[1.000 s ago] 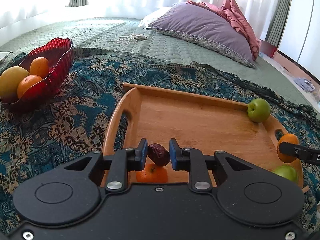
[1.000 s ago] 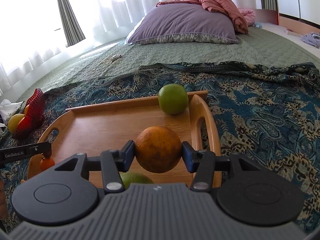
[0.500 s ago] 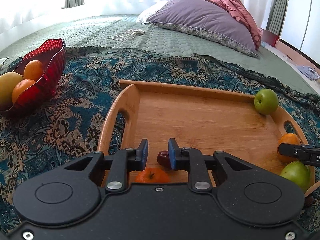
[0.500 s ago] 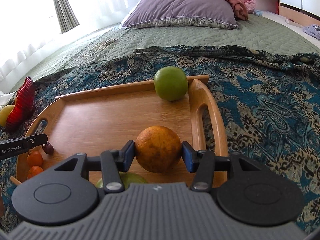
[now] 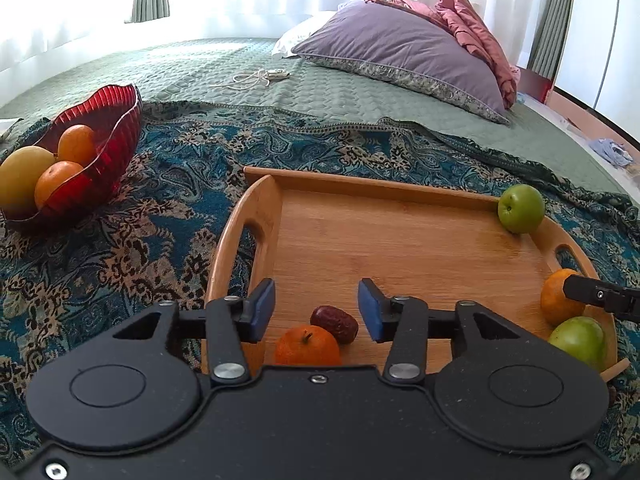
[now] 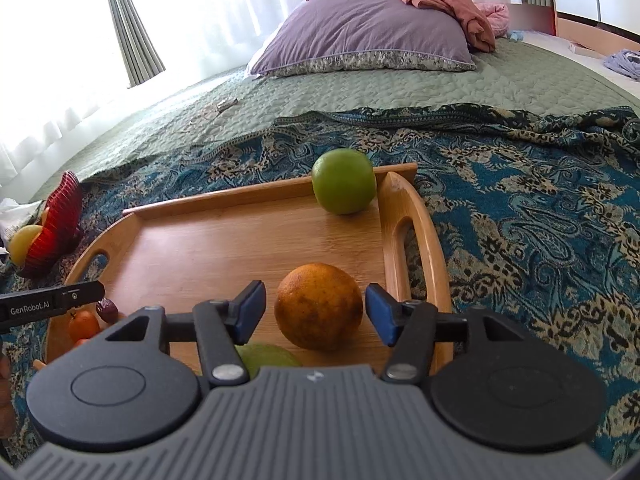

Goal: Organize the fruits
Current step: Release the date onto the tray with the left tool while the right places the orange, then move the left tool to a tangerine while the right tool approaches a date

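A wooden tray (image 5: 400, 248) lies on the patterned blanket. My left gripper (image 5: 316, 308) is open above the tray's near left corner, where a dark red date (image 5: 334, 319) rests beside a small tangerine (image 5: 306, 346). My right gripper (image 6: 316, 308) is open around a large orange (image 6: 319, 306) that sits on the tray (image 6: 224, 248) near its right handle. A green apple (image 6: 344, 187) sits in the far right corner. Another green fruit (image 6: 266, 358) lies under the right gripper.
A red glass bowl (image 5: 100, 148) with oranges and a yellow fruit stands on the blanket to the left of the tray. A purple pillow (image 5: 400, 52) and pink bedding lie at the head of the bed. A cord (image 5: 256, 78) lies on the green quilt.
My left gripper opened and let the date down onto the tray beside the tangerine. My right gripper opened and released the orange onto the tray.
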A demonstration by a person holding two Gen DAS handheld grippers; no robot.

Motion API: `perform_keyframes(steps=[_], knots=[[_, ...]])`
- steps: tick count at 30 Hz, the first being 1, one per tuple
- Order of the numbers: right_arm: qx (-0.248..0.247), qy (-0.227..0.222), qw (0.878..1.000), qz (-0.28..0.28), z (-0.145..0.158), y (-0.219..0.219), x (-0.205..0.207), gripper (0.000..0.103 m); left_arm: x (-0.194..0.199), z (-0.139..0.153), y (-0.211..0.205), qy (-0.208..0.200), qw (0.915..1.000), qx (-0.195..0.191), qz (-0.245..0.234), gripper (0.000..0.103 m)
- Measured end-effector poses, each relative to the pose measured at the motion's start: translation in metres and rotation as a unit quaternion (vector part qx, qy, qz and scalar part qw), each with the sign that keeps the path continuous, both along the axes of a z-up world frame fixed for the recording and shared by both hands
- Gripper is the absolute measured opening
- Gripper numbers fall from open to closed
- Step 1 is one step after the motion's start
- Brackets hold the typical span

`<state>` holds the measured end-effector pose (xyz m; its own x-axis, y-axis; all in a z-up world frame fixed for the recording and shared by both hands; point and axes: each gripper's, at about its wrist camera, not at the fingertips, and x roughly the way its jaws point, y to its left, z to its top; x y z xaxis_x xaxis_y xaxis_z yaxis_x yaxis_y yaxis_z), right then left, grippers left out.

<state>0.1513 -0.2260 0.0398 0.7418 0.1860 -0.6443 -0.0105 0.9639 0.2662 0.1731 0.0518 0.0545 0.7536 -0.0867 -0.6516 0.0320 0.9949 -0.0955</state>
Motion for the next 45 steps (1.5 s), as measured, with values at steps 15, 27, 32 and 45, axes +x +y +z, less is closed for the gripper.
perform_keyframes(steps=[15,27,32,45], knots=[[-0.012,-0.059,0.998,0.004,0.001,-0.032,-0.077,0.086,-0.086,0.016,-0.023,-0.063,0.9969,-0.004,-0.048,0.086],[-0.134,-0.09,0.986,0.046,-0.019,0.003,-0.124,0.085,-0.128,-0.004,-0.063,-0.078,0.9943,0.017,-0.07,0.094],[-0.156,-0.098,0.982,0.05,-0.024,0.014,-0.13,0.077,-0.133,-0.015,-0.078,-0.069,0.9938,0.029,-0.082,0.094],[-0.139,-0.086,0.985,0.059,-0.032,0.01,-0.129,0.046,-0.138,-0.02,-0.103,-0.043,0.9911,0.013,-0.125,0.053]])
